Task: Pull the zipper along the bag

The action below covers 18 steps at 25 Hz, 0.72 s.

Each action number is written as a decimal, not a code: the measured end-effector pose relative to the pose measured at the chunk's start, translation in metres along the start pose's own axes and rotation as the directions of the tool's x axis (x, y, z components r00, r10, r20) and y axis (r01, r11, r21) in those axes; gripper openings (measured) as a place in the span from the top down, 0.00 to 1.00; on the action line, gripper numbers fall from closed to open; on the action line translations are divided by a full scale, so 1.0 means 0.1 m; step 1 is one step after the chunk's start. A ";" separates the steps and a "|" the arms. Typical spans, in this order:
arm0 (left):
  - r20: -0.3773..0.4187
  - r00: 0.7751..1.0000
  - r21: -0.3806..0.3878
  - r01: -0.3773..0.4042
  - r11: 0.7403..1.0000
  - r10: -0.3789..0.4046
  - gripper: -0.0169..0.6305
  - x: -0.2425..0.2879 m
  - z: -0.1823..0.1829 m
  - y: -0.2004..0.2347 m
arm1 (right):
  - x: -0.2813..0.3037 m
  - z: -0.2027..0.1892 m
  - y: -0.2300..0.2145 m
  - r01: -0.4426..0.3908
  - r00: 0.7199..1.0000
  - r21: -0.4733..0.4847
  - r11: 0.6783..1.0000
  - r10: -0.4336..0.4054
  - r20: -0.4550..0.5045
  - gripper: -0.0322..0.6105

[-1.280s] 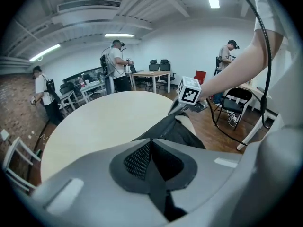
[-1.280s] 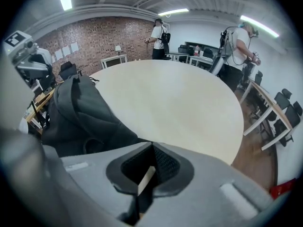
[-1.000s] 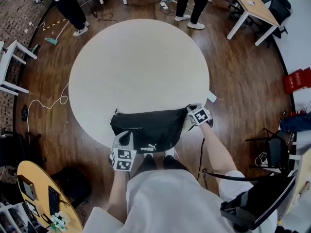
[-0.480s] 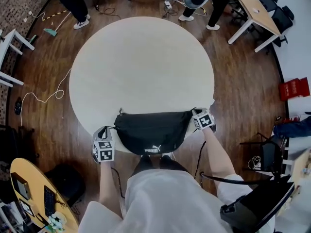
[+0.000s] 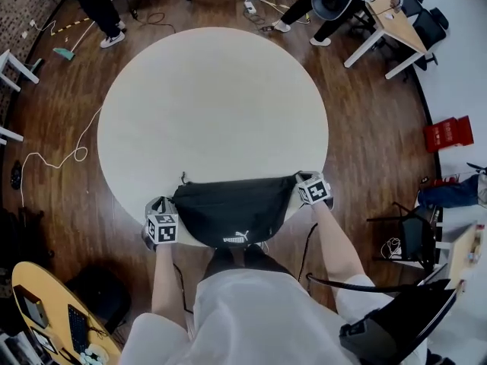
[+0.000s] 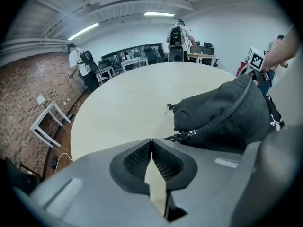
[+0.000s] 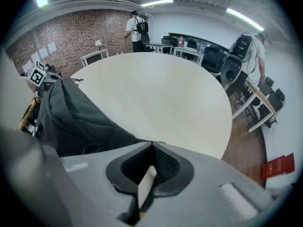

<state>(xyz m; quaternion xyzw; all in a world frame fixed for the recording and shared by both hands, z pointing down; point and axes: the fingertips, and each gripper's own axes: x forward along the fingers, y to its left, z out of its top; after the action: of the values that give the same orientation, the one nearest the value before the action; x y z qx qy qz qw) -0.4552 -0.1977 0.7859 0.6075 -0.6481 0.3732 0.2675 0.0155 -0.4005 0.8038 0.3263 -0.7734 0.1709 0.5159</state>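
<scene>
A black waist bag (image 5: 236, 207) lies at the near edge of the round table (image 5: 213, 97). My left gripper (image 5: 160, 207) sits just off the bag's left end, jaws shut. In the left gripper view the bag (image 6: 227, 112) is on the right. Its zipper slider (image 6: 188, 135) is at the near end, and the pull cord runs taut to the tips of my left gripper (image 6: 151, 140). My right gripper (image 5: 300, 181) is shut on the bag's right end. In the right gripper view the dark fabric of the bag (image 7: 71, 117) reaches the tips of my right gripper (image 7: 152, 144).
People stand beyond the table's far side (image 5: 95, 2). A desk (image 5: 396, 25) stands at the upper right and a white cable (image 5: 53, 158) lies on the wooden floor at left. A small wooden table (image 5: 46, 310) is at my lower left and a black chair (image 5: 396, 325) at my lower right.
My left gripper has moved left from the bag's front to just past its left end. The bag has stretched out wider. The right gripper has stayed at the right end.
</scene>
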 end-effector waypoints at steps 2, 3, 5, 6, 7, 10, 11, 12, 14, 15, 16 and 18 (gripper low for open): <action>-0.001 1.000 -0.007 0.016 1.000 -0.016 0.94 0.00 0.01 -0.06 | 0.01 0.02 -0.01 0.009 1.000 0.015 1.000 -0.009 0.006 0.96; 0.002 0.999 -0.011 0.033 0.999 -0.033 0.93 0.00 0.02 -0.10 | 0.01 0.01 -0.01 0.008 1.000 0.027 1.000 -0.009 0.009 0.96; 0.020 0.997 -0.022 0.068 0.997 -0.068 0.93 -0.04 0.03 -0.18 | -0.01 0.00 -0.02 0.000 1.000 0.065 0.998 -0.002 0.025 0.96; 0.030 0.997 -0.027 0.077 0.997 -0.076 0.92 -0.07 0.04 -0.19 | -0.03 0.01 -0.03 -0.003 0.999 0.091 0.996 -0.001 0.044 0.96; 0.042 0.996 -0.033 0.079 0.996 -0.077 0.92 -0.11 0.05 -0.18 | -0.07 0.03 -0.02 -0.008 0.997 0.117 0.993 0.000 0.072 0.96; 0.099 0.992 -0.051 0.078 0.996 -0.073 0.90 -0.28 0.11 -0.11 | -0.25 0.19 0.06 -0.024 0.986 0.141 0.990 0.000 0.168 0.96; 0.121 0.990 -0.056 0.085 0.995 -0.078 0.90 -0.35 0.14 -0.11 | -0.32 0.23 0.10 -0.024 0.981 0.131 0.991 -0.002 0.192 0.96; 0.137 0.986 -0.061 0.098 0.993 -0.089 0.87 -0.41 0.16 -0.12 | -0.40 0.26 0.13 -0.022 0.977 0.123 0.992 -0.005 0.214 0.95; 0.169 0.978 -0.061 0.134 0.989 -0.122 0.82 -0.53 0.21 -0.19 | -0.58 0.32 0.19 -0.014 0.964 0.118 0.993 -0.018 0.265 0.92; 0.188 0.973 -0.051 0.145 0.988 -0.134 0.81 -0.60 0.24 -0.22 | -0.68 0.34 0.23 -0.010 0.956 0.115 0.993 -0.024 0.293 0.91; 0.209 0.968 -0.038 0.152 0.988 -0.141 0.81 -0.68 0.28 -0.25 | -0.81 0.37 0.28 -0.008 0.947 0.110 0.994 -0.028 0.320 0.91; 0.258 0.955 -0.002 0.153 0.988 -0.147 0.81 -0.87 0.40 -0.32 | -1.08 0.42 0.42 -0.010 0.926 0.090 0.996 -0.025 0.377 0.91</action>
<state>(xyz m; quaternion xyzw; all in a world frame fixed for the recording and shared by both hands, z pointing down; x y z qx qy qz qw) -0.4093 -0.1782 0.6987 0.6953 -0.6333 0.2627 0.2157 -0.0141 -0.3594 0.6914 0.3792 -0.8484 0.1377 0.3428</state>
